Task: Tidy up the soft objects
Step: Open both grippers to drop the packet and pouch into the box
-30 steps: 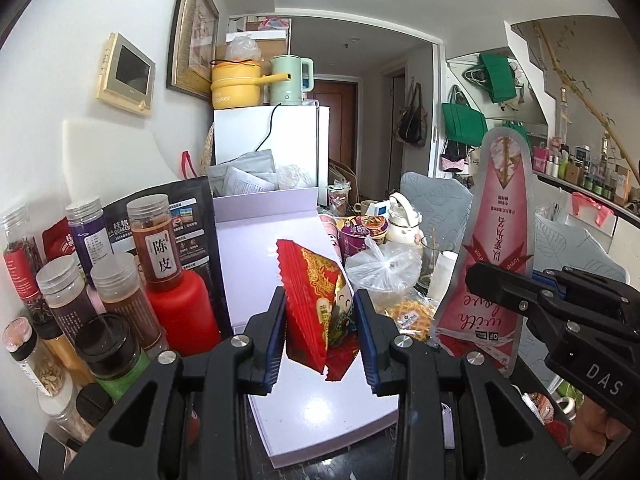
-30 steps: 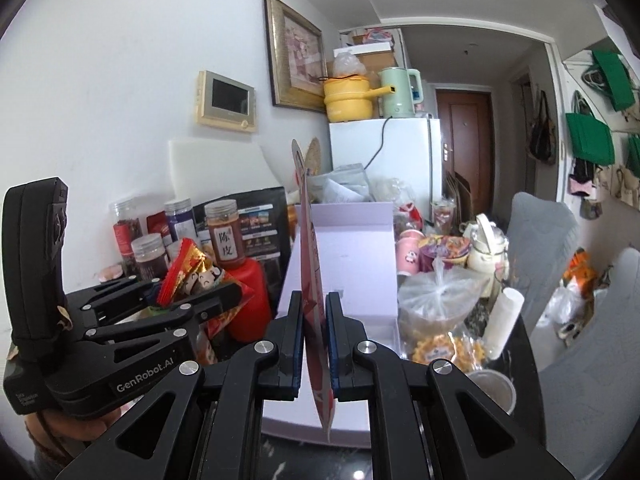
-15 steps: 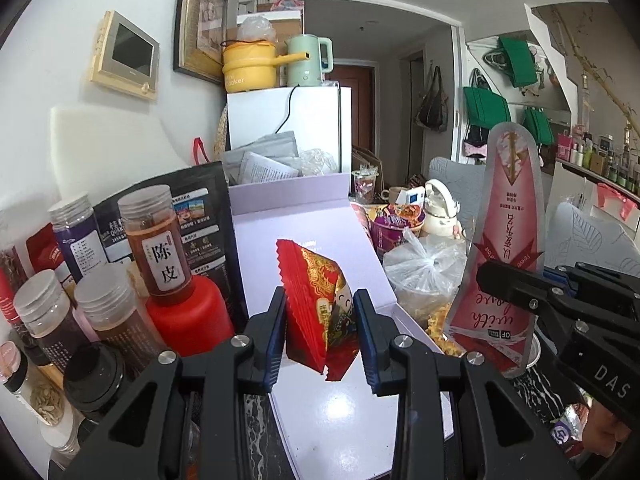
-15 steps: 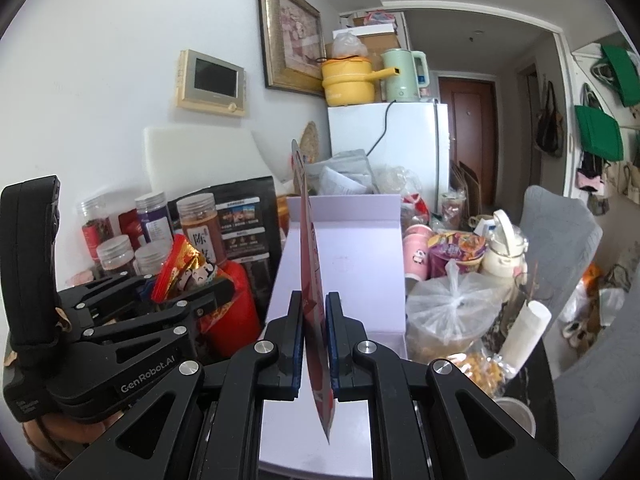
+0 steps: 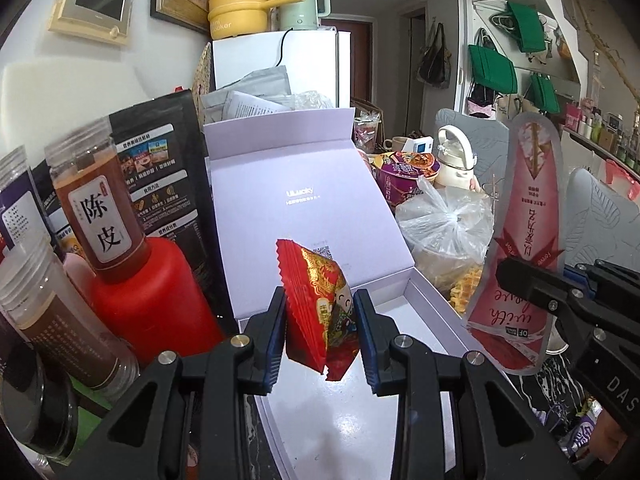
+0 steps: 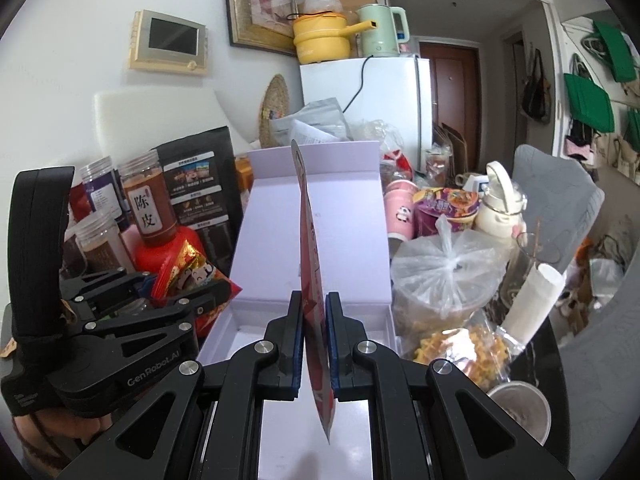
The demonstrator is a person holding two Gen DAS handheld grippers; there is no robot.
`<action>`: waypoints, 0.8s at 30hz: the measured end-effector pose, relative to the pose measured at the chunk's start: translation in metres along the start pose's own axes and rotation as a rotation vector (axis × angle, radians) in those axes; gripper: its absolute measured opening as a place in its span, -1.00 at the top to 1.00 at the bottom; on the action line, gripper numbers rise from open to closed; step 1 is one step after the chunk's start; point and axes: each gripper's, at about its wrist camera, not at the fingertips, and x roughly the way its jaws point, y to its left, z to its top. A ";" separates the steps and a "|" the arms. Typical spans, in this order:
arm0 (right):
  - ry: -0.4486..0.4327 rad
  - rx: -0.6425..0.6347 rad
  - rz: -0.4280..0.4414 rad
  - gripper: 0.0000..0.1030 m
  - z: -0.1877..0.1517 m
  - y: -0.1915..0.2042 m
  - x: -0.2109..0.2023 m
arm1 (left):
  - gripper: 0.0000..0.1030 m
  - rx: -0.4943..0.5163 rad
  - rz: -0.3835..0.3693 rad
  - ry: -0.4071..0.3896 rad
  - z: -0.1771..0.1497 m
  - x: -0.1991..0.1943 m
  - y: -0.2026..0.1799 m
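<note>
My left gripper (image 5: pixel 320 334) is clamped on a red snack pack (image 5: pixel 320 308) at lower centre, over the open white box (image 5: pixel 304 208). My right gripper (image 6: pixel 314 336) is pinched on a flat pink pouch (image 6: pixel 310 240), seen edge-on there, its print unreadable. The box floor is mostly hidden behind my fingers. Jars (image 5: pixel 98 216), a knotted bag (image 5: pixel 444 220) and a fridge (image 5: pixel 280 64) crowd the dark tabletop (image 6: pixel 532 352).

place: home | signs: fridge (image 6: pixel 384 96), kettle (image 6: pixel 378 32), framed picture (image 6: pixel 260 0), hanging bags (image 5: pixel 492 70)
</note>
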 end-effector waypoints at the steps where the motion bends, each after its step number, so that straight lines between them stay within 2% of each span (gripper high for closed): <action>1: 0.005 0.003 -0.004 0.80 -0.001 -0.001 0.002 | 0.38 -0.005 -0.002 0.010 -0.001 0.004 0.001; 5: 0.019 -0.013 -0.018 0.80 -0.003 0.001 0.008 | 0.38 -0.024 0.004 0.034 -0.002 0.013 0.006; 9: 0.012 -0.028 -0.027 0.80 -0.004 0.005 0.009 | 0.38 -0.024 0.037 0.024 -0.002 0.012 0.004; 14: 0.021 -0.025 -0.056 0.78 -0.004 0.005 0.010 | 0.36 -0.011 0.032 0.028 -0.001 0.013 0.000; 15: 0.022 -0.024 -0.062 0.76 -0.004 0.004 0.010 | 0.36 -0.005 0.035 0.034 0.000 0.014 -0.001; 17: 0.027 -0.019 -0.076 0.53 -0.004 0.002 0.011 | 0.33 0.002 0.043 0.050 0.001 0.016 -0.003; 20: 0.036 -0.009 -0.080 0.44 -0.005 -0.001 0.011 | 0.01 -0.004 0.044 0.098 0.000 0.024 -0.004; 22: 0.036 -0.009 -0.089 0.44 -0.005 -0.002 0.009 | -0.33 -0.020 0.058 0.121 -0.001 0.029 -0.003; 24: 0.033 -0.012 -0.097 0.38 -0.004 -0.002 0.008 | -0.41 -0.031 0.053 0.125 -0.002 0.031 -0.002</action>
